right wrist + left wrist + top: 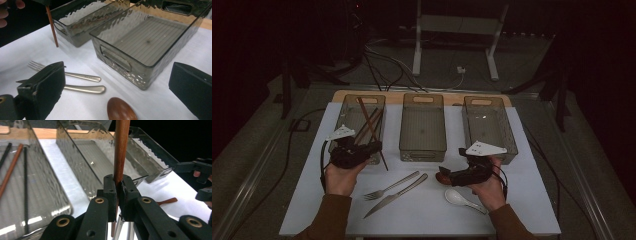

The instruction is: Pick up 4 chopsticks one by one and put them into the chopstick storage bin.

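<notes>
My left gripper is shut on a brown chopstick in front of the left bin. The stick slants from over that bin down past the jaws toward the table. In the left gripper view the chopstick rises straight out of the closed jaws of the left gripper. My right gripper is open just above a dark wooden spoon on the white mat. The spoon's bowl lies between the wide-apart jaws of the right gripper, and neither pad touches it.
Three clear grey bins stand in a row at the back. The left one holds several chopsticks; the middle bin and right bin look empty. A fork, knife and white spoon lie on the mat.
</notes>
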Demonstrator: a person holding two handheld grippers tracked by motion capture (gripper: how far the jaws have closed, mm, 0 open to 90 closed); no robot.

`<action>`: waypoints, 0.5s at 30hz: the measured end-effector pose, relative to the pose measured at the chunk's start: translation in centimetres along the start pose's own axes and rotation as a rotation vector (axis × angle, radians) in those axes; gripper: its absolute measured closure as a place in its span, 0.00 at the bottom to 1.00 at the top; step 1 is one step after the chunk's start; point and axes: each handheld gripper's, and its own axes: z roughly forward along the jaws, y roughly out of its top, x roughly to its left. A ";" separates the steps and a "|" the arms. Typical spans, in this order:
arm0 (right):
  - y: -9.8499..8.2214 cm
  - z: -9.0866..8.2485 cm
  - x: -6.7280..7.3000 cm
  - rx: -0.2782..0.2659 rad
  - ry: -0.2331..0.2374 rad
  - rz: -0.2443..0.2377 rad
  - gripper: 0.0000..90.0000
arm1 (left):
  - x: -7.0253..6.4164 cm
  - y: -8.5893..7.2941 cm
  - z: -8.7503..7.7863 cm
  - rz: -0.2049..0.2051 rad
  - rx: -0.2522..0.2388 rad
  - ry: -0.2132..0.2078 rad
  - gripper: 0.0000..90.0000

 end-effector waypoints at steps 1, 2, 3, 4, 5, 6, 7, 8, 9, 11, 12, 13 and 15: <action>-0.1 -0.1 -0.1 0.002 -0.002 -0.006 0.01 | 0.2 0.1 0.0 0.000 0.002 0.006 0.96; -0.2 -0.2 -0.2 0.000 -0.005 -0.008 0.01 | 0.3 0.2 -0.1 0.002 0.006 0.011 0.96; -0.3 -0.3 -0.3 -0.004 -0.003 -0.014 0.01 | 0.5 0.2 -0.1 -0.001 0.005 0.016 0.96; -0.4 -0.4 -0.4 -0.009 -0.002 -0.017 0.01 | 0.6 0.4 -0.2 -0.001 0.009 0.020 0.96; -0.4 -0.5 -0.4 -0.014 -0.009 -0.021 0.01 | 0.8 0.5 -0.2 0.001 0.010 0.025 0.96; -0.5 -0.7 -0.5 -0.017 -0.008 -0.022 0.01 | 0.9 0.6 -0.2 0.001 0.012 0.031 0.96; -0.6 -0.8 -0.6 -0.020 -0.009 -0.019 0.01 | 1.1 0.7 -0.3 0.003 0.015 0.038 0.96; -0.7 -0.9 -0.7 -0.020 -0.009 -0.016 0.01 | 1.2 0.8 -0.3 0.000 0.016 0.044 0.96; -0.7 -1.0 -0.8 -0.019 -0.011 -0.017 0.01 | 1.4 0.9 -0.3 -0.002 0.018 0.048 0.96; -1.0 -1.3 -1.0 -0.009 -0.018 -0.006 0.01 | 1.8 1.1 -0.4 -0.005 0.026 0.062 0.96; -1.1 -1.4 -1.1 -0.003 -0.024 -0.001 0.01 | 2.0 1.2 -0.4 -0.008 0.030 0.069 0.96; -1.2 -1.5 -1.2 0.001 -0.031 0.007 0.01 | 2.2 1.3 -0.4 -0.011 0.033 0.075 0.96; -1.5 -1.8 -1.5 0.011 -0.035 0.025 0.01 | 2.7 1.5 -0.4 -0.018 0.043 0.090 0.96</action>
